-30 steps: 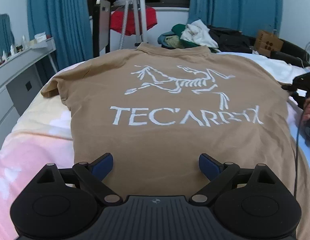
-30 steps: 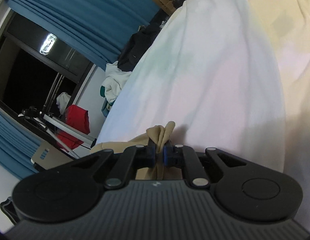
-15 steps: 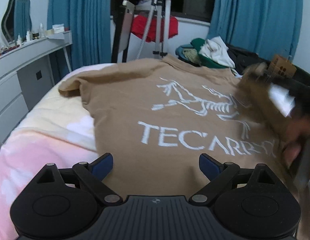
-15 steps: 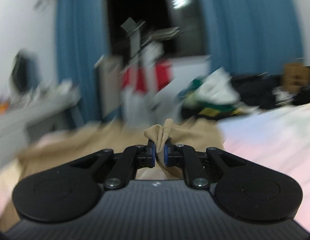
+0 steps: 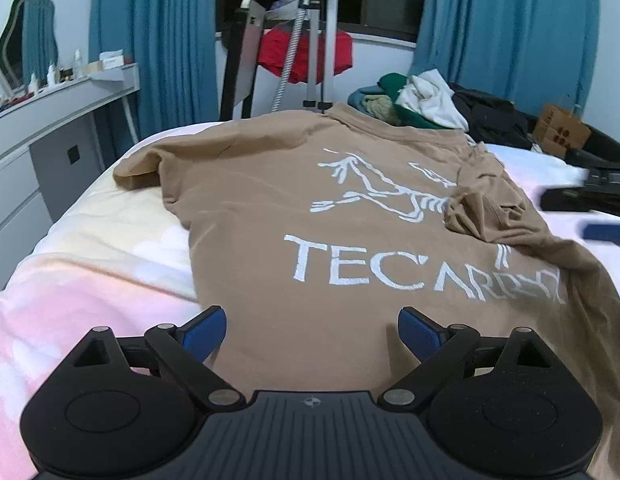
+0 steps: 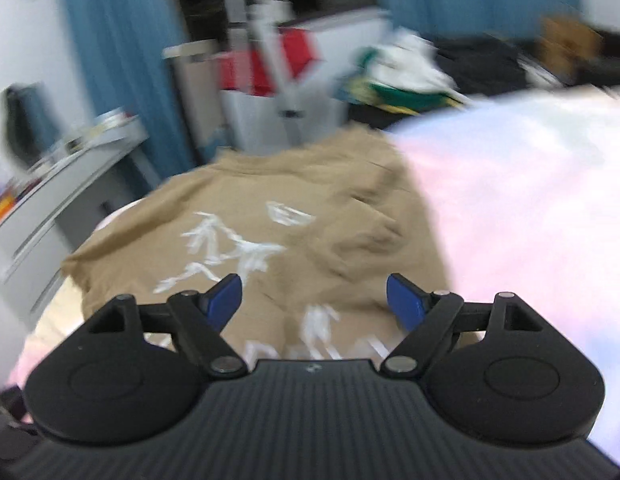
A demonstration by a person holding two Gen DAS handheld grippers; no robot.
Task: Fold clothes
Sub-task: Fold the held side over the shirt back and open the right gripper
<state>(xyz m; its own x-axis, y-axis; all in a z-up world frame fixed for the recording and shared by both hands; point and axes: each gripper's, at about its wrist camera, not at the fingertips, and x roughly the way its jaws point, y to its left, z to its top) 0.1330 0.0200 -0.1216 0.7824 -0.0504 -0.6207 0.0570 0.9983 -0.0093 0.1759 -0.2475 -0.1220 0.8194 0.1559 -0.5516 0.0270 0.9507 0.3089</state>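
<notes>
1. Left wrist view: your left gripper is wide open and empty, with the tan shirt spread on the bed just ahead.
2. Your right gripper is opening with nothing between its jaws; the sleeve lies folded inward ahead of it.
3. Looks like the first sleeve fold. Next grab the other sleeve, far left.

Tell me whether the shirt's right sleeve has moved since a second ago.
Yes. The sleeve now lies folded inward over the shirt's white print, released by the opening right gripper.

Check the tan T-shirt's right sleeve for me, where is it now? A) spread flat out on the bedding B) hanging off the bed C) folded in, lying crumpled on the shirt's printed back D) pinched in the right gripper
C: the right sleeve lies bunched on the tan T-shirt, covering part of the white print, and the right gripper holds nothing, its jaws opening.
</notes>
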